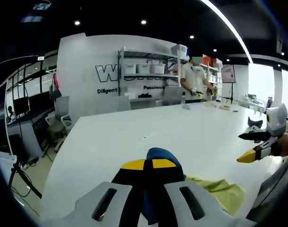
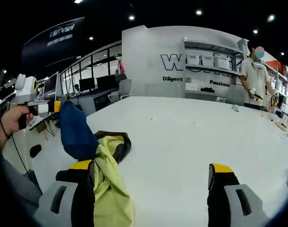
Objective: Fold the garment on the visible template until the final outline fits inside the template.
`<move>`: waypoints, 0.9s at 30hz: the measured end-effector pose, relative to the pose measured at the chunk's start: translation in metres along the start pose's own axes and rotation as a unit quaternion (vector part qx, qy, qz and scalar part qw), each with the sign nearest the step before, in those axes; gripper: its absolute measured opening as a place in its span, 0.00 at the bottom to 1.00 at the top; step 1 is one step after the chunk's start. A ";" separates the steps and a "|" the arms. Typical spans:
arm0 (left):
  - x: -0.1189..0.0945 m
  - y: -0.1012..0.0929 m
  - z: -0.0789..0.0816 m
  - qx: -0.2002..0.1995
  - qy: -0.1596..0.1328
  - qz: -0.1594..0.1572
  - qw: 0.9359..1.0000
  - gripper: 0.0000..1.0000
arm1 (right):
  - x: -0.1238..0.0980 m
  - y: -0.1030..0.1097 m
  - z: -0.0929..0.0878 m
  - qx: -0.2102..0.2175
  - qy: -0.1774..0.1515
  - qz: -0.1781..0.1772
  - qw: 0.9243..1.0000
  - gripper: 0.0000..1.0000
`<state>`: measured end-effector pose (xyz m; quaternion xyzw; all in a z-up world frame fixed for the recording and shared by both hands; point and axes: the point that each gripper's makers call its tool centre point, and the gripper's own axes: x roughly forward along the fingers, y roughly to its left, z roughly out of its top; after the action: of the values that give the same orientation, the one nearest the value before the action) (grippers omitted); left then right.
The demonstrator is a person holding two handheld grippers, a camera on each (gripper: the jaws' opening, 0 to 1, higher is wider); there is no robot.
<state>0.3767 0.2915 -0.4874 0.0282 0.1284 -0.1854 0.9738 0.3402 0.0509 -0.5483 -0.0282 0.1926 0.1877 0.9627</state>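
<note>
One garment (image 2: 103,165) is in play, and it hangs off the white table (image 2: 182,142) rather than lying flat. Your left gripper (image 1: 151,164) has its yellow-tipped jaws closed on a blue fold of it; in the right gripper view you see that same gripper (image 2: 49,108) at the left, with the blue cloth draping down from it and the yellow-green part trailing toward your right gripper's near jaw.

Your right gripper (image 2: 151,172) has its jaws spread wide with nothing between them. The yellow-green cloth lies against the outside of the left-hand jaw in that view, so I judge it as touching or just beside, not gripped. In the left gripper view your right gripper (image 1: 250,146) sits at the right, well apart from the held cloth, with yellow-green fabric (image 1: 220,189) lying on the table between.

The garment's long axis runs from your left jaws down and across toward your right gripper. So the free end lies to the left of your right jaws; I judge you need to bring them that way to take it.

No template outline can be made out on the table from here. One person (image 2: 257,75) stands by the shelving (image 2: 210,61) beyond the far edge.
</note>
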 end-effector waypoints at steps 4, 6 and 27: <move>0.002 -0.011 0.007 0.007 -0.007 -0.014 1.000 0.00 | 0.008 0.019 0.010 -0.043 -0.009 0.024 0.999 0.99; 0.004 -0.018 0.011 0.004 -0.012 -0.027 1.000 0.00 | 0.011 0.031 0.013 -0.037 -0.008 0.042 0.998 0.99; 0.014 -0.079 0.024 0.035 -0.007 -0.125 0.991 0.00 | 0.047 0.101 0.045 -0.168 -0.031 0.176 0.969 0.96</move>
<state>0.3661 0.2102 -0.4682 0.0444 0.1178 -0.3104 0.9422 0.3593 0.1666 -0.5231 -0.1492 0.1301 0.3847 0.9016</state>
